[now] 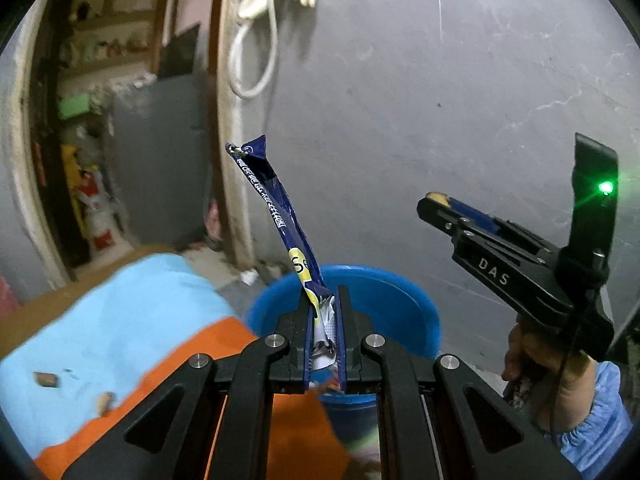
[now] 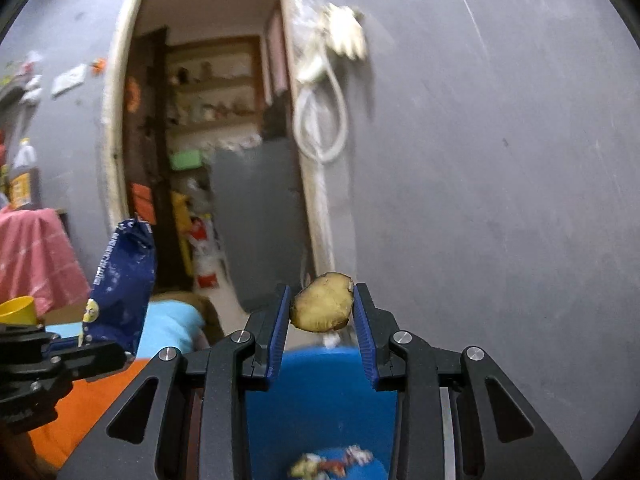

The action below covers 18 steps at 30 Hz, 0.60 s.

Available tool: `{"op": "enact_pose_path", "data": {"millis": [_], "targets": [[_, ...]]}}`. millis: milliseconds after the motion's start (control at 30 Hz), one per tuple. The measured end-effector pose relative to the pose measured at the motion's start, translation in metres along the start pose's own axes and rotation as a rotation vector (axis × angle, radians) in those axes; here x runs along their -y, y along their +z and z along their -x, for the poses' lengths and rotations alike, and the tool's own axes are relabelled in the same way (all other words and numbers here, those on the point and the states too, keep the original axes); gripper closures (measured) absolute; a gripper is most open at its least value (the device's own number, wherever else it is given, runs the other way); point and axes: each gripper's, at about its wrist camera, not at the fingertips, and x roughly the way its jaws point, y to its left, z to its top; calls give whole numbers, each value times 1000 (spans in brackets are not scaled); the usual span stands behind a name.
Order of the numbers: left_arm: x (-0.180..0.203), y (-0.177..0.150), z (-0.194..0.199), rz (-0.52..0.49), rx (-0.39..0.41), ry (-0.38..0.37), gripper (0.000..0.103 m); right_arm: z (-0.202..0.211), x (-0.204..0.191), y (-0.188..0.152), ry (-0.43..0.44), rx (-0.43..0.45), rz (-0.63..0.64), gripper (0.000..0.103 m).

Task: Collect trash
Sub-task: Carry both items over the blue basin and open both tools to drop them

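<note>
Left tool (image 1: 325,312) pinches a blue wrapper (image 1: 276,216); right tool (image 2: 322,312) pinches a potato slice (image 2: 322,307), both above blue bucket (image 1: 400,300).

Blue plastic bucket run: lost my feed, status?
Left tongs shut on dark blue snack wrapper. Right tongs grip brown peel slice. Bucket below, unobstructed.

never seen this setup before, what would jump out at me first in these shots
The dark blue snack wrapper stands up tall from the left gripper, pinched between its fingers. Ahead of the right gripper, a brownish potato slice is clamped between the blue pads. Below both sits a bright blue bucket against the grey wall.
</note>
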Motion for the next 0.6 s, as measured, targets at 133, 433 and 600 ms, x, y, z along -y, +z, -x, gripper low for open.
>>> {"op": "enact_pose_path", "data": {"millis": [133,433,600], "targets": [[2,-3,-30,41,-62,-55,96,-10,22,-10,-31,-83,-50,74],[-1,-15,-73,106,-204,-101,96,-28,32,-25,-13,-225,-52,74],[-5,-21,-87,120,-254,-85,96,-36,32,-31,14,-272,-55,73]]}}
